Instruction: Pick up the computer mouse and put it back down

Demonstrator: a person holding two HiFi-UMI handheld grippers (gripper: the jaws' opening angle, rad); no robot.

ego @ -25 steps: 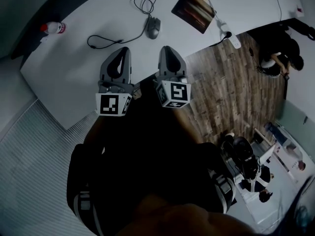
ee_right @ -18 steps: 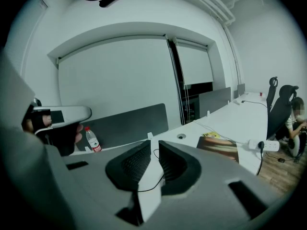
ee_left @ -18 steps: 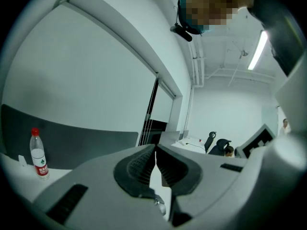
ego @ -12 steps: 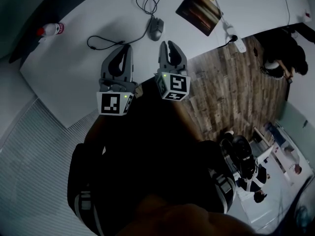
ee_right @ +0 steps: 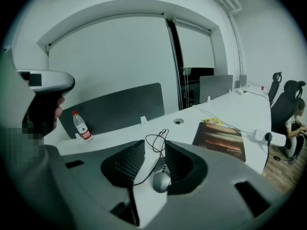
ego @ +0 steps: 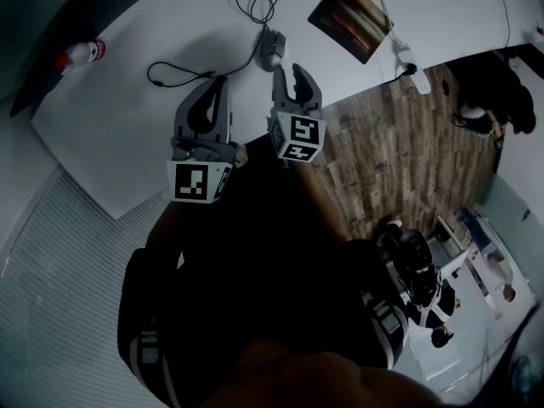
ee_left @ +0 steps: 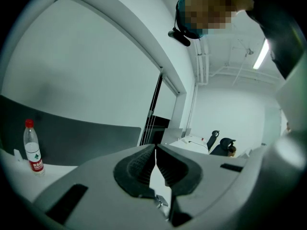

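A grey wired computer mouse [ego: 272,49] lies on the white table [ego: 127,134], its black cable [ego: 255,2] looped behind it and trailing left. My right gripper [ego: 287,71] hovers just short of the mouse with its jaws opening. In the right gripper view the mouse [ee_right: 161,180] shows in the gap of my right gripper [ee_right: 154,144], and the pads do not touch it. My left gripper [ego: 219,83] hangs over bare table left of the mouse. In the left gripper view my left gripper [ee_left: 155,148] is shut with nothing in it.
A dark mouse pad [ego: 353,8] lies right of the mouse, with a white power strip [ego: 408,58] near the table's right edge. A water bottle [ego: 81,52] stands far left. Wooden floor [ego: 399,143] and a seated person [ego: 489,109] are to the right.
My right gripper has moved forward and down toward the mouse, and its jaws have gone from shut to parted. My left gripper has crept forward a little and stays shut.
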